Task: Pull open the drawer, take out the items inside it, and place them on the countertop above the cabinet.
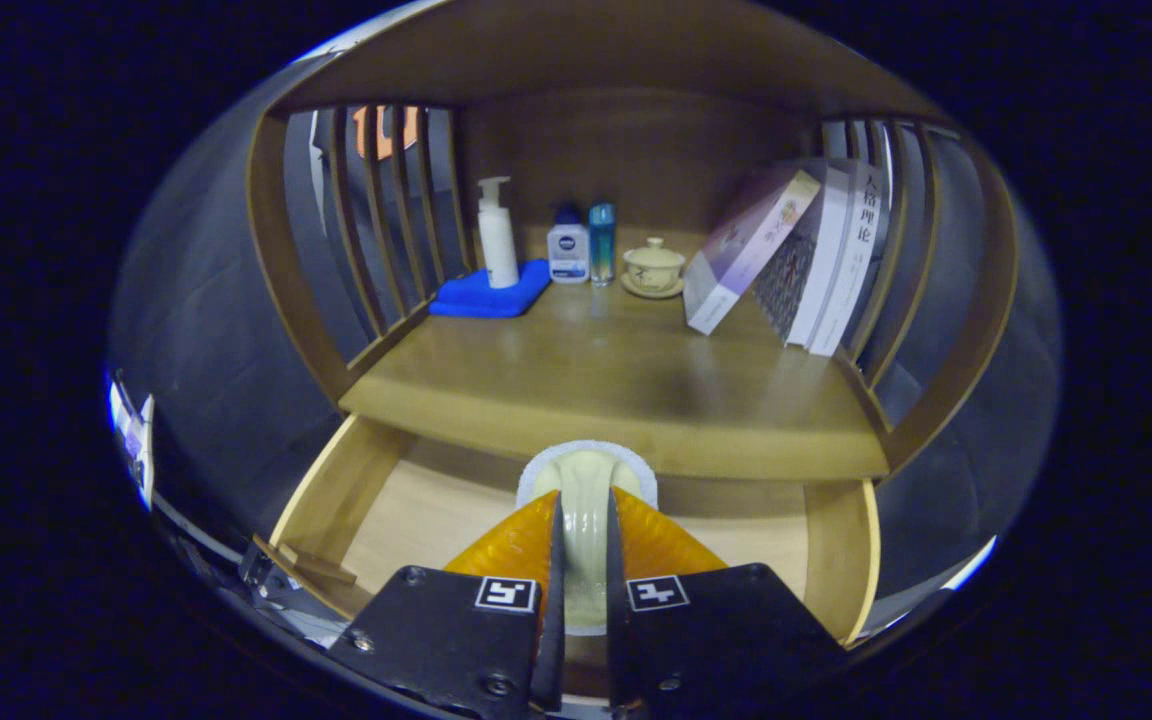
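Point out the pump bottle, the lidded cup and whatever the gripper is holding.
Pump bottle (498,245), gripper view, middle of its white body.
Lidded cup (653,265), gripper view, its bowl.
Pale round item (584,480), gripper view, top edge ahead of the gripper (583,505), pinched between both fingers.

Open drawer (336,500) below countertop (616,380).

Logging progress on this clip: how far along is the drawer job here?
Done: the drawer is pulled open below the countertop. In hand: the tool is shut on a pale sponge-like item, held over the drawer, just ahead of the countertop edge. Left: setting it on the countertop, where there is bare wood in front of the books and cup. The visible drawer floor looks bare, though the tool hides part.
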A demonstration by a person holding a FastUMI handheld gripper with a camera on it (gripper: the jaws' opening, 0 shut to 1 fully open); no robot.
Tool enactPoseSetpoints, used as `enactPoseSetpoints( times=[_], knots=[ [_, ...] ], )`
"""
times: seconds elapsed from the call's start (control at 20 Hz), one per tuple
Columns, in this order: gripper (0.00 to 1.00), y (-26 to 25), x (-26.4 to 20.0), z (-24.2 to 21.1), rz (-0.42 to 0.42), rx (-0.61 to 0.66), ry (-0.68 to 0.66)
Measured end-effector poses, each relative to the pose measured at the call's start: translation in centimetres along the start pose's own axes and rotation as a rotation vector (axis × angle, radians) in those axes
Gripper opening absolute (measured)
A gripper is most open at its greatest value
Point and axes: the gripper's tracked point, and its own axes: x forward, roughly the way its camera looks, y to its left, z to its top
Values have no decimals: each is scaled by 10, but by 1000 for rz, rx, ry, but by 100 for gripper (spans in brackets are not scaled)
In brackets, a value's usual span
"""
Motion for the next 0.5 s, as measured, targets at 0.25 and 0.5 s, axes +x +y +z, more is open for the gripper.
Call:
enactPoseSetpoints(
  times=[0.25,0.5],
  knots=[
    [20,-13,22,33,-21,33,-6],
    [20,-27,53,58,-76,20,3]
  ],
)
